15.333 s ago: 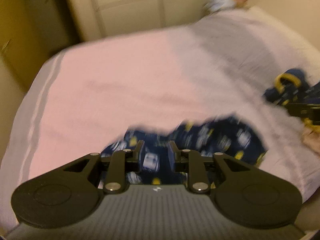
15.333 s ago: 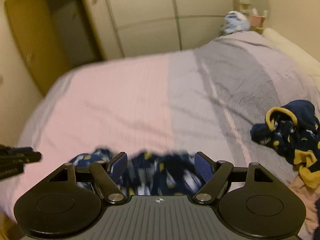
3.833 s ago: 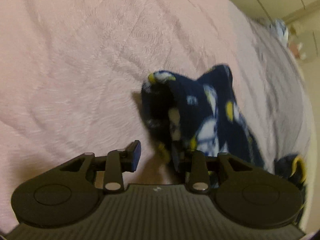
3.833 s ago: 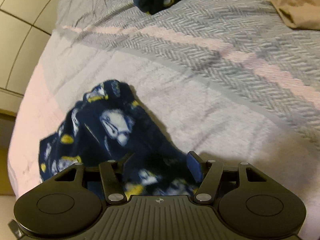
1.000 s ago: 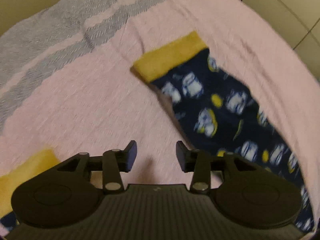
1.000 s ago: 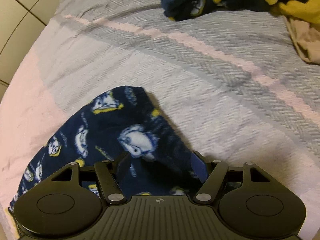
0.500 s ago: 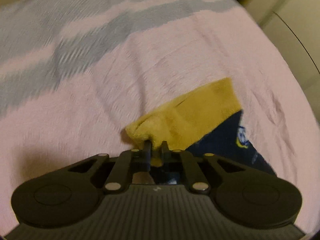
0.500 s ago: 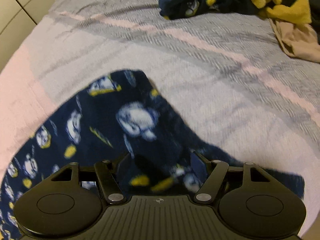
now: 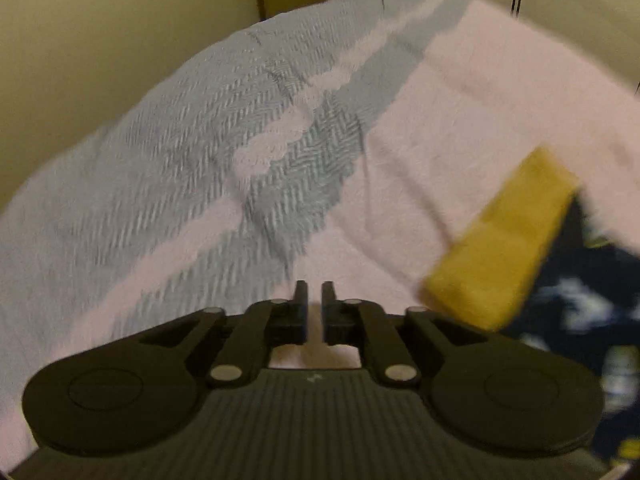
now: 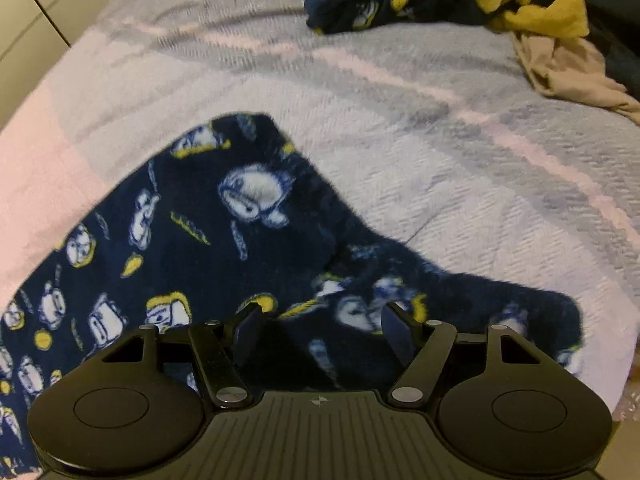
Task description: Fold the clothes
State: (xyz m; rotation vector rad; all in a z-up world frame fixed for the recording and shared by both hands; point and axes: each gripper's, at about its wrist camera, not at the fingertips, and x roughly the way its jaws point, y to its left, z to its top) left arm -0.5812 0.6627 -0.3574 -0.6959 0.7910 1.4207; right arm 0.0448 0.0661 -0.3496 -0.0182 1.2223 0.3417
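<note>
Navy fleece pyjama trousers [image 10: 208,240] with a white and yellow cartoon print lie spread on the bed. My right gripper [image 10: 322,322] hovers open just over their near part, one finger on each side of a fold, gripping nothing. In the left wrist view one yellow cuff [image 9: 500,236] of the trousers lies at the right, with navy fabric behind it. My left gripper [image 9: 314,294] sits left of that cuff over the pink blanket. Its fingers are shut to a narrow slit with nothing between them.
A pink and grey herringbone blanket [image 9: 280,140] covers the bed; its edge drops toward a wall [image 9: 100,40] at the left. A heap of navy and yellow clothes [image 10: 360,4] and a beige cloth [image 10: 568,72] lie at the far right.
Half a second ago my left gripper was closed on the yellow cuff; now the cuff lies free to its right and the gripper has swung left. The right gripper stays open, slightly farther back.
</note>
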